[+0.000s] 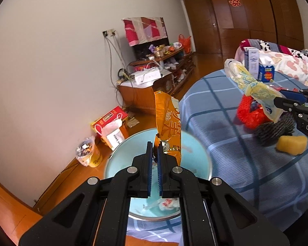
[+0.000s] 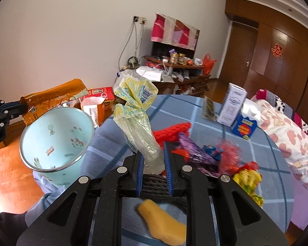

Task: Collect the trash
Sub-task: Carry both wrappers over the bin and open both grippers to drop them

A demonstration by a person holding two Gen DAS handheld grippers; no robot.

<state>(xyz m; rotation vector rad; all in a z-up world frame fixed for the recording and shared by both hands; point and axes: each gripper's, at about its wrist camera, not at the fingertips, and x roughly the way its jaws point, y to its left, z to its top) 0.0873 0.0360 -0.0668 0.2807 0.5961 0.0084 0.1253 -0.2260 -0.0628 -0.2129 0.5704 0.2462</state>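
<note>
My left gripper (image 1: 154, 153) is shut on an orange snack wrapper (image 1: 168, 123) and holds it upright over a light blue enamel basin (image 1: 117, 164) at the table's edge. The basin (image 2: 57, 135) holds a small white and red scrap (image 1: 167, 204). My right gripper (image 2: 154, 160) holds a crumpled clear and yellow plastic bag (image 2: 135, 110) above the table, its jaws not fully closed. The right gripper (image 1: 281, 96) also shows in the left wrist view with the bag (image 1: 252, 86).
The blue checked tablecloth (image 2: 195, 106) carries red netting (image 2: 172, 131), black foam netting (image 1: 273, 129), a yellow sponge piece (image 2: 164, 223), purple and red wrappers (image 2: 197, 151), a yellow wrapper (image 2: 248, 178) and cartons (image 2: 232, 106). A bed (image 2: 287, 135) stands right, a cluttered cabinet (image 2: 174, 71) behind.
</note>
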